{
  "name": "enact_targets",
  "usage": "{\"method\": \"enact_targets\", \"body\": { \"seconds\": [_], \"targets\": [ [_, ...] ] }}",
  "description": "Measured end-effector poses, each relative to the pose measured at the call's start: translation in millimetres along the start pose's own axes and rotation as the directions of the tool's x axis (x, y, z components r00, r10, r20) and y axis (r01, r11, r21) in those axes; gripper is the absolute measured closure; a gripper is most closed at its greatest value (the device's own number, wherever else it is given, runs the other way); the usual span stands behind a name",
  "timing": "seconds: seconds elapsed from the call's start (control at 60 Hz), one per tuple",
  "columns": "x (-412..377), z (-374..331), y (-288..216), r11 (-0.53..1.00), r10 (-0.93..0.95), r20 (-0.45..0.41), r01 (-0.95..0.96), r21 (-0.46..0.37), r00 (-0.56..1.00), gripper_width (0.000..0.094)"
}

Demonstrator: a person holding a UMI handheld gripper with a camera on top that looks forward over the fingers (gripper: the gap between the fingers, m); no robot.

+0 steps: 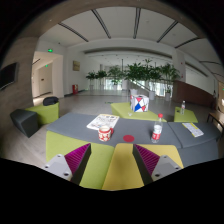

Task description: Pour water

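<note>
Bottle [157,130] just ahead of open hand-held gripper [114,157].

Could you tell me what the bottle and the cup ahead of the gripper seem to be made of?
The bottle looks like clear plastic: see-through body, red cap and label band. The cup seems to be paper or thin card with a matt printed red-and-white wrap, though that is uncertain. Both stand on the grey table, beyond the open fingers of the gripper, which hold nothing.

words on the cup [106,132] too small to read, bottle [157,130] label too small to read, flat things by the far tabletop [85,122] edge too blurry to name
</note>
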State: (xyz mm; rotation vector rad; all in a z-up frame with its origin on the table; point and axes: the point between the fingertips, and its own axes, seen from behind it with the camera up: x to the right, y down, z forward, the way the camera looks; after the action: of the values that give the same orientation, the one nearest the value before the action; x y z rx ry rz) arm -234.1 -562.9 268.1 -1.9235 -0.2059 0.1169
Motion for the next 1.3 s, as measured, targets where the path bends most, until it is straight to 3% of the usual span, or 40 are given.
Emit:
{"method": "enact_targets", "body": {
  "seconds": [0.333,0.717,1.017,1.133,1.267,1.3],
  "targets": [
    [104,80,34,0.999,0.004,-0.124,-0.009,-0.040,0.992,0.0076],
    [283,242,32,1.000,0.008,-0.307,0.000,0.025,0.952,0.0072],
    [340,361,28,1.000,-0.012,-0.348,0.013,0.001,0.937,0.0096],
    [354,393,30,0.999,-0.034,-0.361,0.031,-0.014,0.932,0.0123],
    [362,413,37,0.999,0.014,-0.353,-0.024,-0.026,0.936,0.0227],
    [363,415,38,0.999,0.016,-0.354,-0.027,-0.025,0.935,0.0318]
  ]
}}
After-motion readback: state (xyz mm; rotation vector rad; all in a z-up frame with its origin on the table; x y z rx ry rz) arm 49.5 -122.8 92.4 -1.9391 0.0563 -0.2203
